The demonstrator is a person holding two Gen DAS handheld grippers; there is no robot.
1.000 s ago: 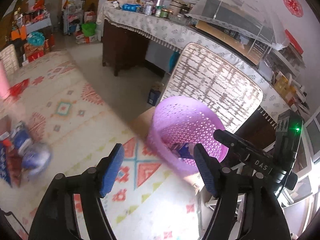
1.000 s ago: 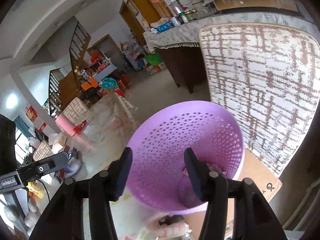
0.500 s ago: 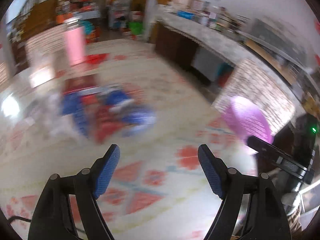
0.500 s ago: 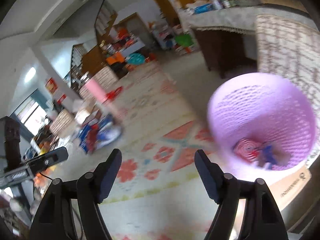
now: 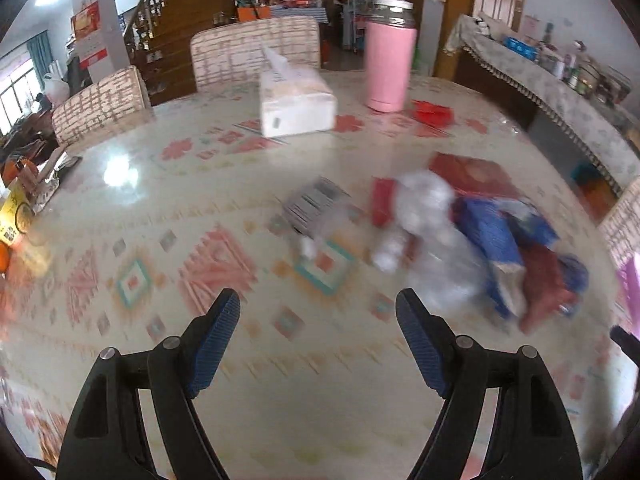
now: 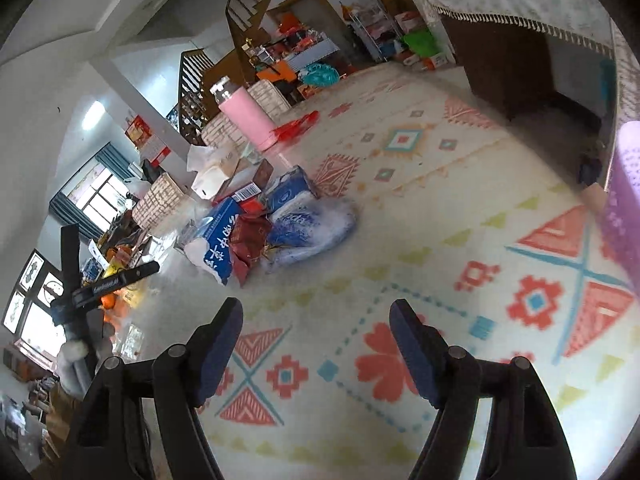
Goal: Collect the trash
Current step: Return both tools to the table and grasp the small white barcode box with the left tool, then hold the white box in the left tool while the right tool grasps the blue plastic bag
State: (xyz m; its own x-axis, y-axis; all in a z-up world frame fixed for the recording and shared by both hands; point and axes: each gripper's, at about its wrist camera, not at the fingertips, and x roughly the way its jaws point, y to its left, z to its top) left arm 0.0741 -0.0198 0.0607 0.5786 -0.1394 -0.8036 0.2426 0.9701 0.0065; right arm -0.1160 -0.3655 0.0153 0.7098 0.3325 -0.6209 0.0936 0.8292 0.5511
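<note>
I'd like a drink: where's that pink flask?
The pink flask stands upright at the table's far side, right of the white tissue box, with a red wrapper beside it.

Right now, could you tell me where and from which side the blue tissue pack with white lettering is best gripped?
Take the blue tissue pack across its narrow width near the free end facing the right tool, coming from that near side. The pack lies lengthwise, soft and squeezable, while its far end butts against the red wrapper and the rest of the pile.
</note>
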